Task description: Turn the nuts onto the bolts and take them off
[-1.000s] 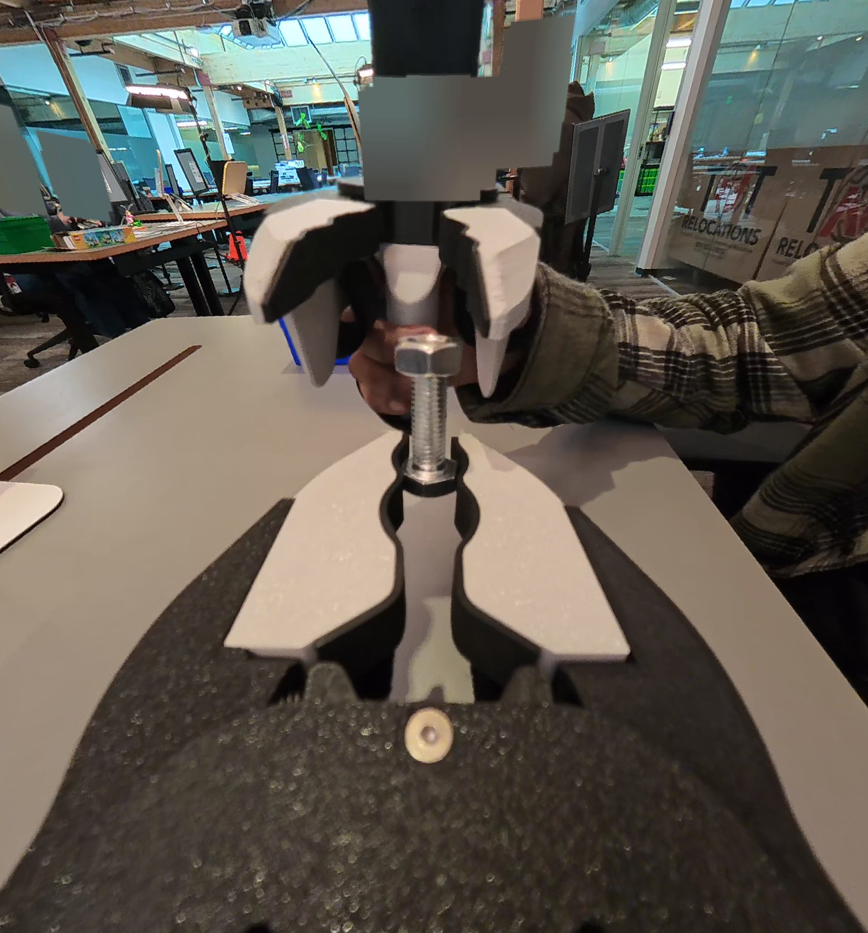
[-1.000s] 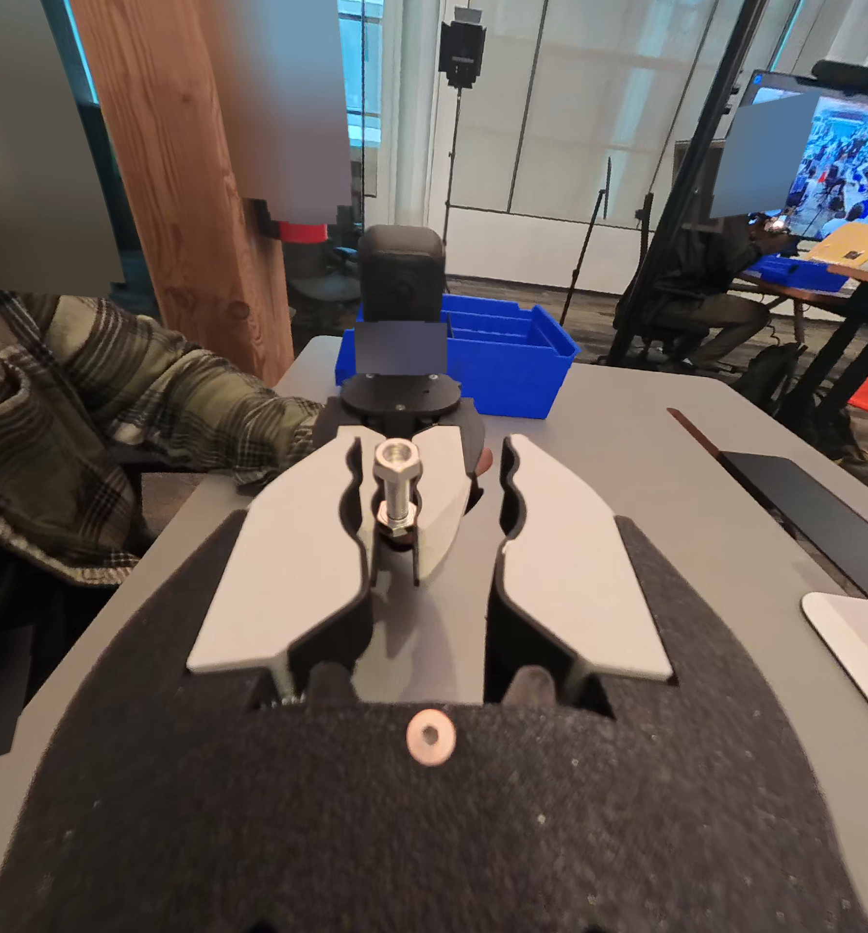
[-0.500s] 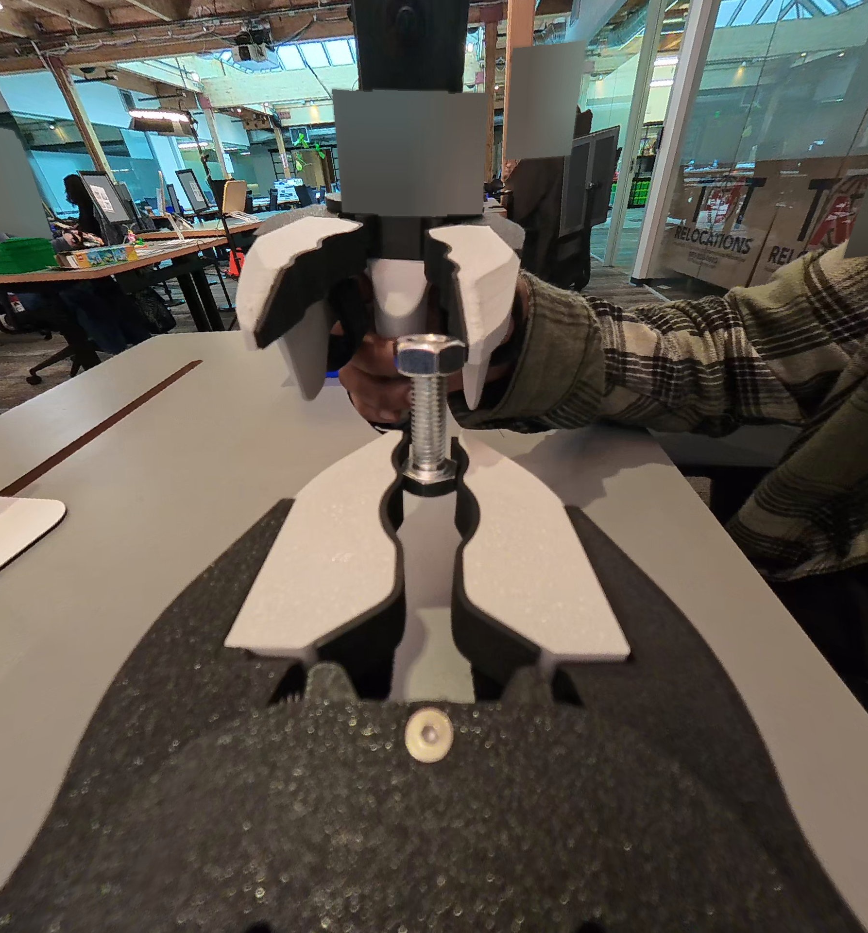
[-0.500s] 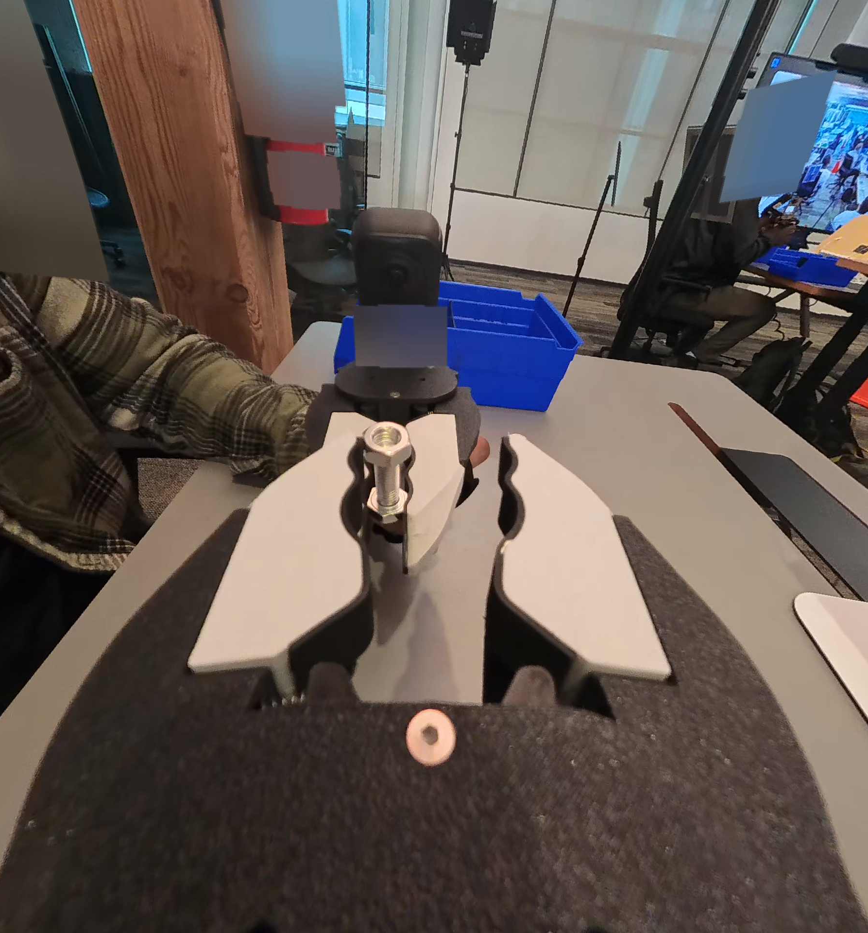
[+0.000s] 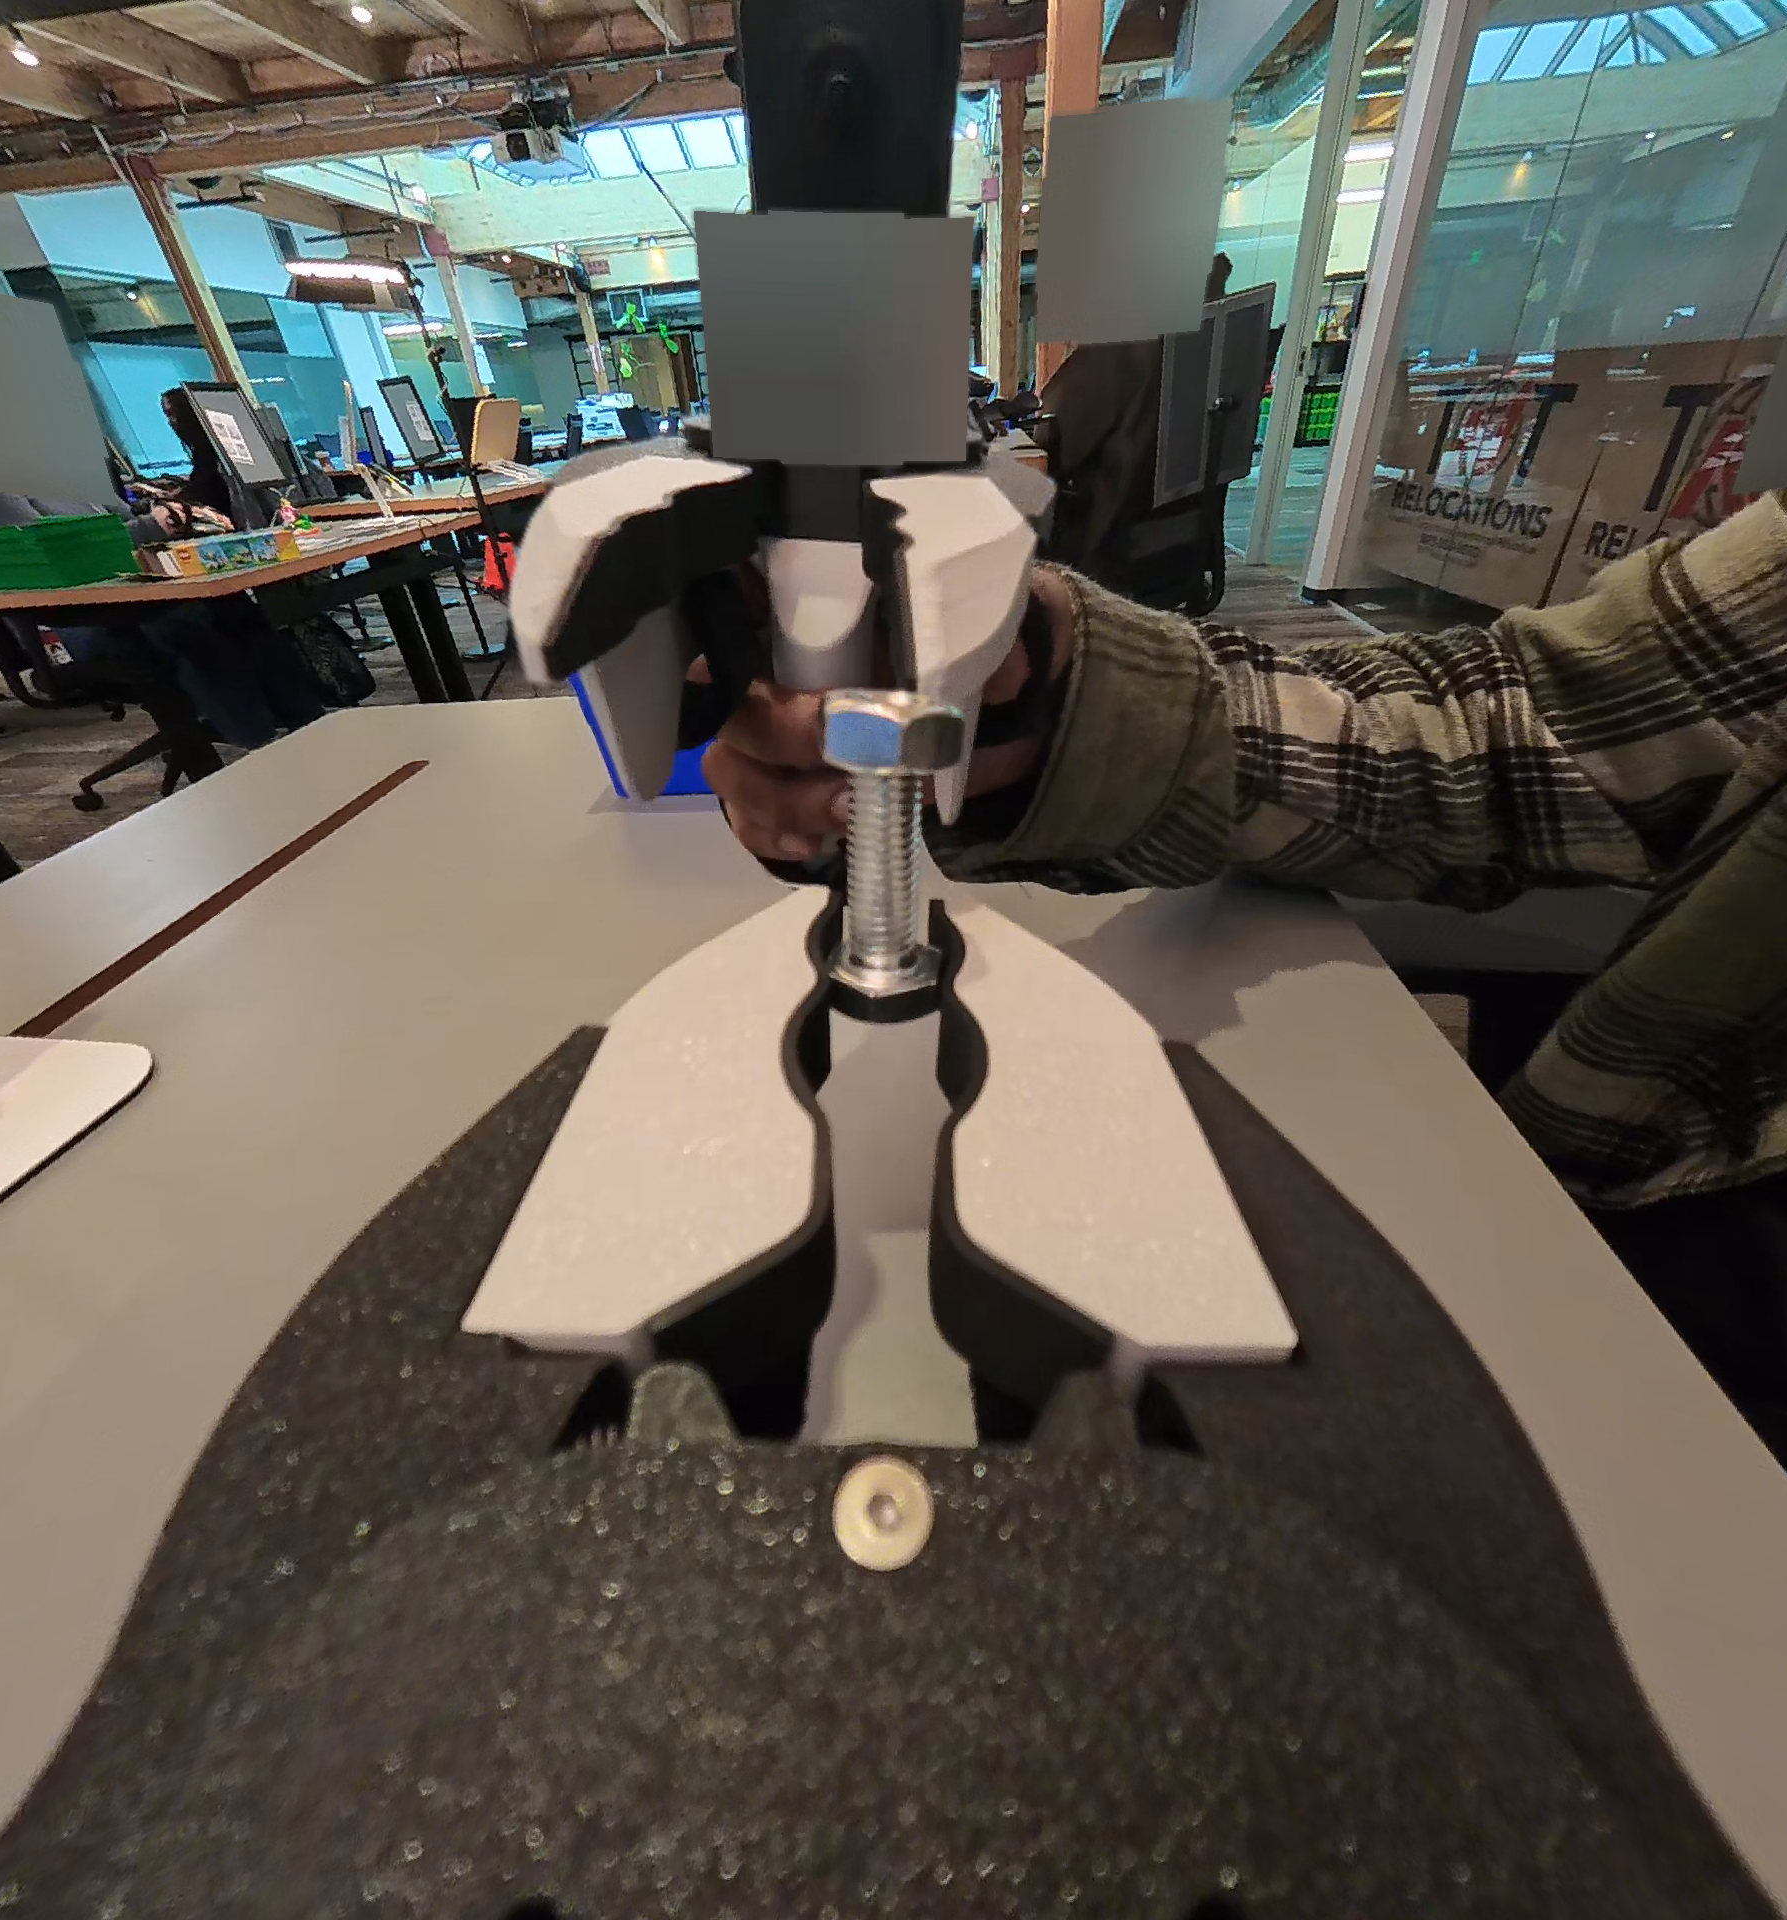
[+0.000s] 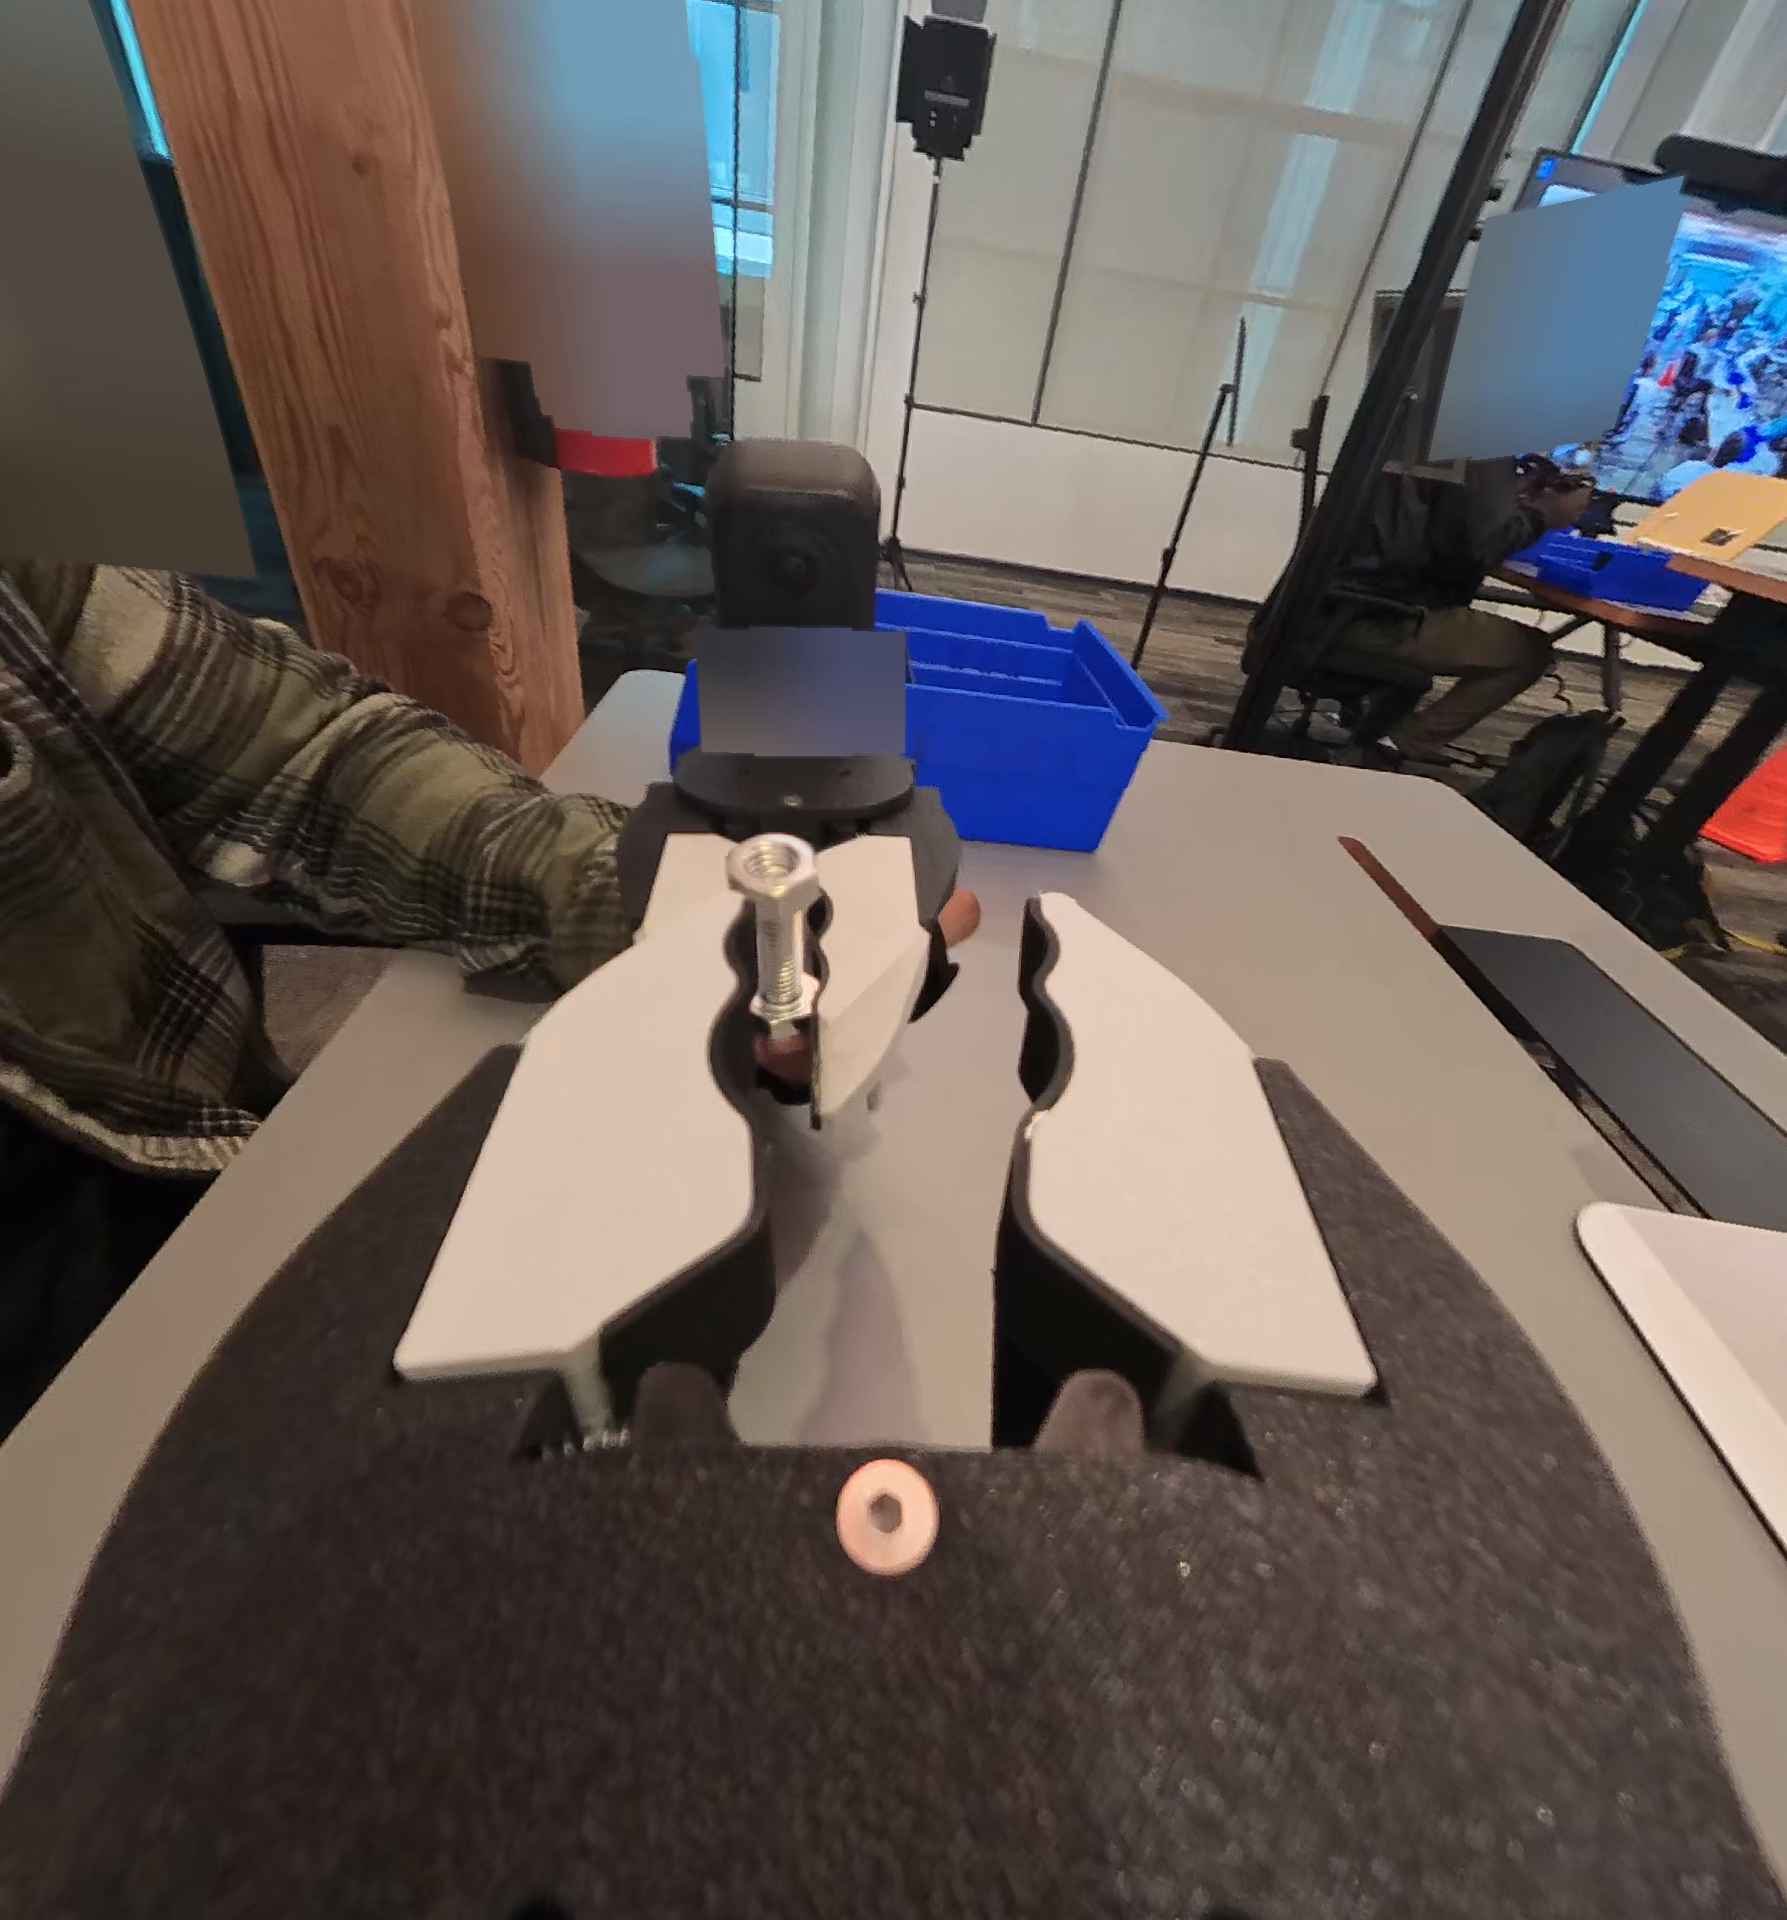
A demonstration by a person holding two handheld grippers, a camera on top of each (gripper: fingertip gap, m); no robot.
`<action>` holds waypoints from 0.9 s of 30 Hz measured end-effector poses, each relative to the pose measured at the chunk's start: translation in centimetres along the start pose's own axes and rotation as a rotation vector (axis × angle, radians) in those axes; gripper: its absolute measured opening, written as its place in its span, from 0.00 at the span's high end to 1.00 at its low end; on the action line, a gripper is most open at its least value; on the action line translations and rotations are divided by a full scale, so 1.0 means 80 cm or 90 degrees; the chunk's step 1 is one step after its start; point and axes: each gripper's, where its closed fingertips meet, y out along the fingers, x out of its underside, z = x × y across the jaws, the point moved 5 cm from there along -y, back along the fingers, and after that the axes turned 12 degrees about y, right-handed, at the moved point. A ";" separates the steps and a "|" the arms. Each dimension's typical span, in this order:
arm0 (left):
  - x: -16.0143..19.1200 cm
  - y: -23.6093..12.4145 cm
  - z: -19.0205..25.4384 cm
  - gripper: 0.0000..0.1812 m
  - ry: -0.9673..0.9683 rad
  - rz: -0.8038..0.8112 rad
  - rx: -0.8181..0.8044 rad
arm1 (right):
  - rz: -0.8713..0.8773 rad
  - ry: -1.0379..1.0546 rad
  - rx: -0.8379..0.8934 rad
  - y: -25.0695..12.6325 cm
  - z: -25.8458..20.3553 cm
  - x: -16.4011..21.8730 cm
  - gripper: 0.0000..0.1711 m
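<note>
A silver bolt [image 5: 881, 873] stands upright, its lower hex end clamped between the fingertips of my left gripper [image 5: 884, 940]. A hex nut [image 5: 894, 727] sits at the top of its thread, and the right wrist view shows it [image 6: 773, 871] with the threaded hole facing up. My right gripper [image 5: 801, 784] hangs just behind and above the nut, jaws spread wide and holding nothing. In the right wrist view the right gripper [image 6: 868, 925] is open, with the bolt [image 6: 777, 961] and the left gripper [image 6: 785, 1039] near its left finger [image 6: 598, 1143].
A blue bin [image 6: 1024, 748] stands on the grey table [image 6: 1232, 852] behind the left gripper. A white mat [image 5: 6, 1112] lies at the table's edge, and a dark strip [image 5: 224, 883] runs along the top. A plaid sleeve [image 5: 1440, 748] reaches in from the right. Tip to tip, the grippers are about 5 centimetres apart.
The right gripper has risen and tipped, so its view now looks down onto the nut's hole. It stays open. The left gripper still clamps the bolt upright.
</note>
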 end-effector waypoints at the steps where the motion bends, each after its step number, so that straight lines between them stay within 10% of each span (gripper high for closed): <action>1: 0.000 0.000 0.000 0.92 0.000 0.000 0.000 | 0.005 0.002 -0.007 -0.001 -0.002 -0.001 0.72; 27: 0.008 0.003 -0.002 0.92 -0.030 -0.010 -0.005 | -0.007 0.018 0.070 0.023 -0.022 -0.001 0.79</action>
